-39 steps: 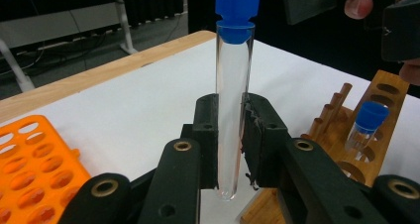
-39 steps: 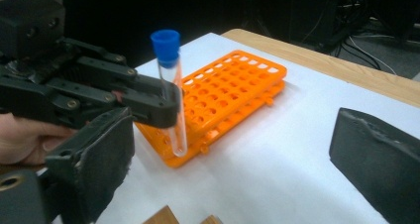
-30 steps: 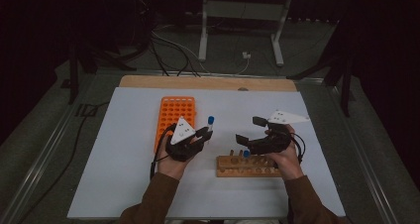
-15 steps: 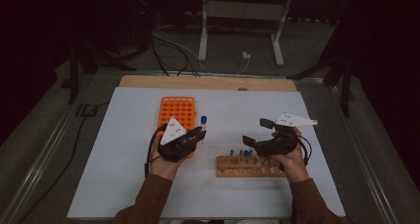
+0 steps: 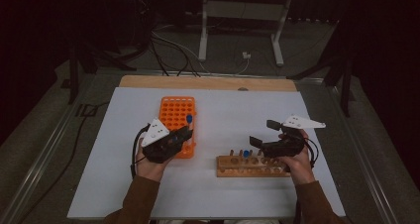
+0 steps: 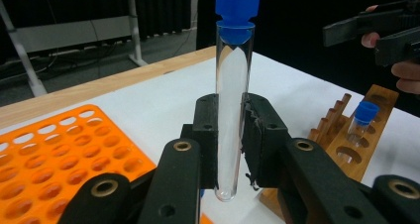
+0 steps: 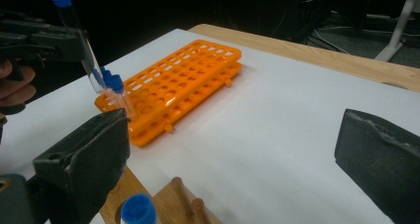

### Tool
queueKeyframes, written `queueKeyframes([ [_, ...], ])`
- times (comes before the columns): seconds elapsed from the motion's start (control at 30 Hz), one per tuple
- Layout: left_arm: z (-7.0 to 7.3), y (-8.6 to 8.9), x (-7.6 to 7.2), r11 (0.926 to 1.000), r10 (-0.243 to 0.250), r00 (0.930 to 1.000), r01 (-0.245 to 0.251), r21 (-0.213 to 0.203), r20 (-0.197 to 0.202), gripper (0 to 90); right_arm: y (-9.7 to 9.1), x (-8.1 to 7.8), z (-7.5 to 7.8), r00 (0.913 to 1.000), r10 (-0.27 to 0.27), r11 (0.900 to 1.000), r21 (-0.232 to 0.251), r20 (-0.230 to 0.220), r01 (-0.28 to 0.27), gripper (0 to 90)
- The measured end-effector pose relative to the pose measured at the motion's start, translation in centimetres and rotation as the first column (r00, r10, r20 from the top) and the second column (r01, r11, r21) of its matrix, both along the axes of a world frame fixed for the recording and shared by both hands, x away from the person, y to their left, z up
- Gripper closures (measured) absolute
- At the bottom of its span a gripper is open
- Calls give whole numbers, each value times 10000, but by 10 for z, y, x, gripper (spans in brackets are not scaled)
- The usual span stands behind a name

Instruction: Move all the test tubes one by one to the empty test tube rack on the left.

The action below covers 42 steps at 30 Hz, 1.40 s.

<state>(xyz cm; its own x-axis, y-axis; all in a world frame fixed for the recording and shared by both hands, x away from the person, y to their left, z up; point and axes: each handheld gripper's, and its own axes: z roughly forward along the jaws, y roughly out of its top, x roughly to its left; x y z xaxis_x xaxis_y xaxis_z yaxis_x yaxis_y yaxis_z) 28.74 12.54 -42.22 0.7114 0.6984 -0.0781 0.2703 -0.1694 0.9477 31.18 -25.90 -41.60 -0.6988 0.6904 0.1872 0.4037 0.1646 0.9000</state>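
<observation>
**Left gripper clamped on a blue-capped tube at the orange rack; right gripper open over the wooden rack**

White table sheet (image 5: 223,184) covers most of the wooden tabletop (image 5: 208,82); a strip of bare wood shows along the far edge.

Orange tube rack (image 5: 173,116) lies left of centre, long axis running away from the person. Grid of holes, mostly vacant. The right gripper view shows capped tubes (image 7: 117,87) standing in its near corner.

Wooden rack (image 5: 253,166) sits right of centre, nearer the person, long axis across the table, pegs along one edge. One blue-capped tube (image 6: 360,121) stands in it, toward its left half in the high view.

Left gripper (image 5: 184,134) is at the orange rack's near right side. Jaws closed on a clear test tube (image 6: 232,110), pads squeezing its lower half, rounded bottom poking out below them. Tube upright in the left gripper view, leaning in the right gripper view; blue cap (image 6: 237,3) on top. Cannot tell whether its tip is in a hole or above the rack.

Right gripper (image 5: 263,135) hangs over the wooden rack's right half, pointing left. Jaws spread wide apart, nothing between them, pads (image 7: 379,157) bare.
</observation>
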Motion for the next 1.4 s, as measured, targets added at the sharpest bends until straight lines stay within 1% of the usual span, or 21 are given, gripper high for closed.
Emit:
queueKeyframes([
  [0.13, -1, 9, -3, 9999, 148, 9999, -148, -49, 48, 779, -4, -1, -1, 10000, -78, 10000, -17, -30, 78, 8],
  [0.23, -3, 16, -4, 9995, 268, 9996, -268, -139, 7, 779, -6, -2, -1, 9999, -108, 9999, -27, -42, 108, 8],
  [0.5, -6, 31, -5, 9975, 675, 9977, -676, -195, -29, 780, -10, -3, -1, 9998, -173, 9998, -5, -3, 173, 8],
  [0.67, -7, 37, -6, 9963, 851, 9964, -851, -65, 18, 779, -12, -4, -1, 9998, -212, 9998, 13, 8, 212, 8],
  [0.87, -9, 42, -6, 9950, 996, 9950, -996, -58, -13, 780, -16, -5, -1, 9996, -266, 9996, 52, -4, 266, 8],
  [0.9, -10, 42, -6, 9947, 1025, 9947, -1025, -8, -23, 780, -17, -6, -1, 9996, -281, 9996, 60, -9, 281, 8],
  [1.2, -21, 48, -3, 9910, 1322, 9912, -1318, 242, -123, 779, -19, -6, -1, 9995, -315, 9995, 74, -3, 315, 8],
  [1.4, -30, 50, 0, 9895, 1397, 9899, -1385, 423, -261, 779, -20, -6, -2, 9995, -315, 9995, 89, -15, 315, 8],
])
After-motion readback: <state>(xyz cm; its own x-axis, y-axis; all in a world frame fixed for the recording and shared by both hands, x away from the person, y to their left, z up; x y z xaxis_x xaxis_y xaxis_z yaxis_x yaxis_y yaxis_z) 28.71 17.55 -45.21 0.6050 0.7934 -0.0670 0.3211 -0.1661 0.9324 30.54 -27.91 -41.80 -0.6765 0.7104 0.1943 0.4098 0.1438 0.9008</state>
